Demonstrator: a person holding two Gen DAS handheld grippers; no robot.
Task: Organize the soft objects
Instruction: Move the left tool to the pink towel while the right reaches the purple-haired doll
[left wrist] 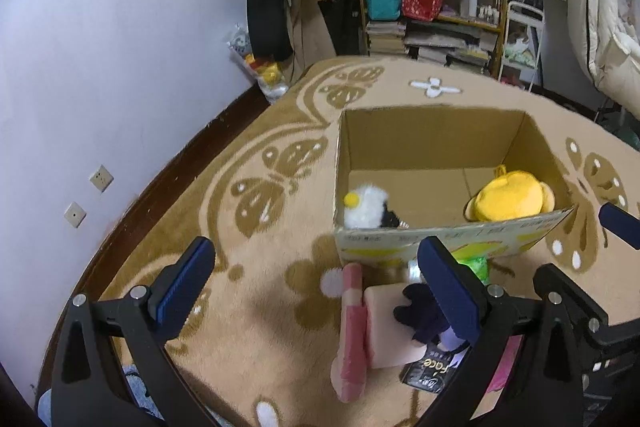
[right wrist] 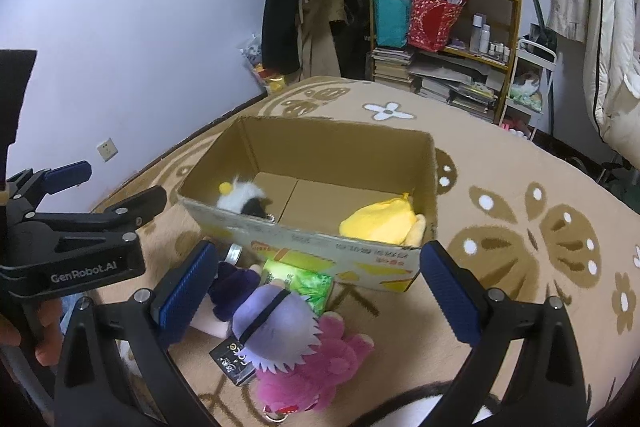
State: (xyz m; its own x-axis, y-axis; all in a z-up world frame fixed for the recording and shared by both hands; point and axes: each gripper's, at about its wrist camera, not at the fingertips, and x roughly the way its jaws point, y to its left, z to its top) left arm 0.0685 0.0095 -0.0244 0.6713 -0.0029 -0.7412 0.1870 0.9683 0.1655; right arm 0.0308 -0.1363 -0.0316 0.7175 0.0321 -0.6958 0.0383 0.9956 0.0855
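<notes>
An open cardboard box (left wrist: 440,241) (right wrist: 304,243) stands on the patterned carpet. Inside lie a white plush (left wrist: 366,207) (right wrist: 240,197) at the left and a yellow plush (left wrist: 508,197) (right wrist: 380,223) at the right. In front of the box lie a purple-haired doll (right wrist: 272,319) (left wrist: 424,311), a pink plush (right wrist: 316,371), a pink block (left wrist: 388,323) and a pink roll (left wrist: 354,331). My left gripper (left wrist: 320,283) (right wrist: 108,187) is open, above the carpet left of this pile. Open too, my right gripper (right wrist: 318,287) hovers over the doll with nothing between its fingers.
A green pack (right wrist: 304,279) and a black packet (right wrist: 234,357) lie among the toys, with a silver cap (right wrist: 234,253) near the box. A cluttered shelf (right wrist: 444,27), hanging clothes and a lilac wall (left wrist: 120,47) stand behind. Carpet (right wrist: 520,247) stretches right of the box.
</notes>
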